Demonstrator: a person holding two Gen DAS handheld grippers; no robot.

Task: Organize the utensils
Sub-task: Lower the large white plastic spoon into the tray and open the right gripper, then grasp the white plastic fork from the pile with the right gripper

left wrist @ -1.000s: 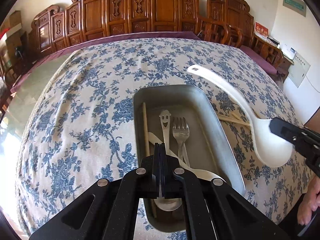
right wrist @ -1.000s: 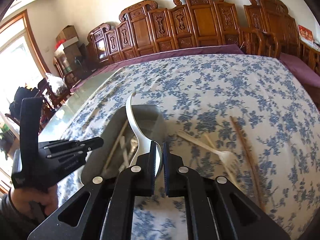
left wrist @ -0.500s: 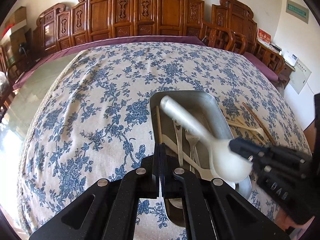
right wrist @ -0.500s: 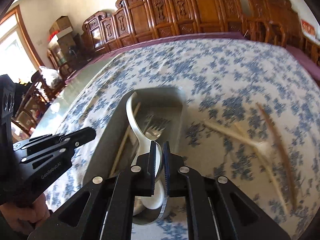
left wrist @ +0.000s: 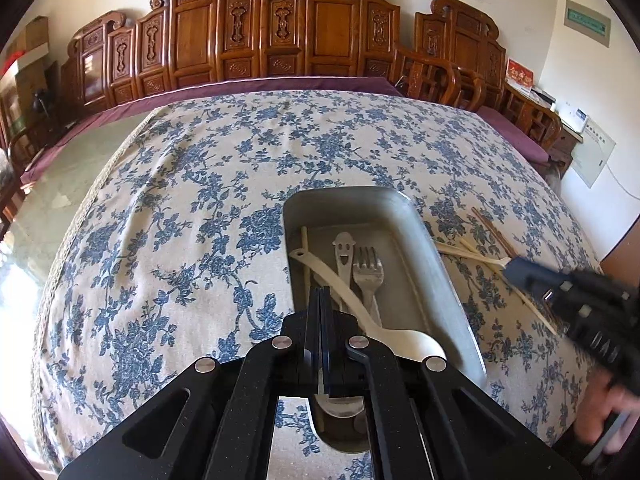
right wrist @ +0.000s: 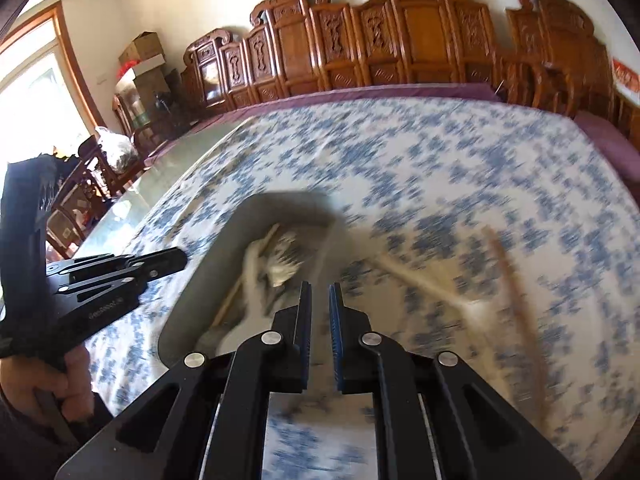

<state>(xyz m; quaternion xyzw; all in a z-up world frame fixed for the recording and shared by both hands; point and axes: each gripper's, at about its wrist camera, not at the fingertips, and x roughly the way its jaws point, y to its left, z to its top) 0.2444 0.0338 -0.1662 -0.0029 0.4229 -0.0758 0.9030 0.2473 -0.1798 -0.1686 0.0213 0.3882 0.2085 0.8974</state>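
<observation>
A metal tray (left wrist: 436, 248) lies on the flowered tablecloth and holds a white ladle (left wrist: 360, 308), a smiley spoon (left wrist: 344, 250), a fork (left wrist: 370, 272) and a chopstick (left wrist: 305, 248). My left gripper (left wrist: 321, 300) is shut and empty, just above the tray's near left side. My right gripper (right wrist: 320, 300) is slightly open and empty, to the right of the tray (right wrist: 200, 292); it also shows in the left wrist view (left wrist: 516, 266). A white fork or spoon (left wrist: 472, 255) and brown chopsticks (left wrist: 494, 232) lie on the cloth right of the tray. The right wrist view is blurred.
Carved wooden chairs (left wrist: 280, 36) line the far side of the table. The cloth's left edge (left wrist: 72, 232) gives way to bare glass tabletop. A person's hand (left wrist: 600, 420) holds the right gripper at the lower right.
The right gripper carried the white ladle over the tray, let it go inside, opened a little and pulled back to the right. The left gripper stayed shut near the tray.
</observation>
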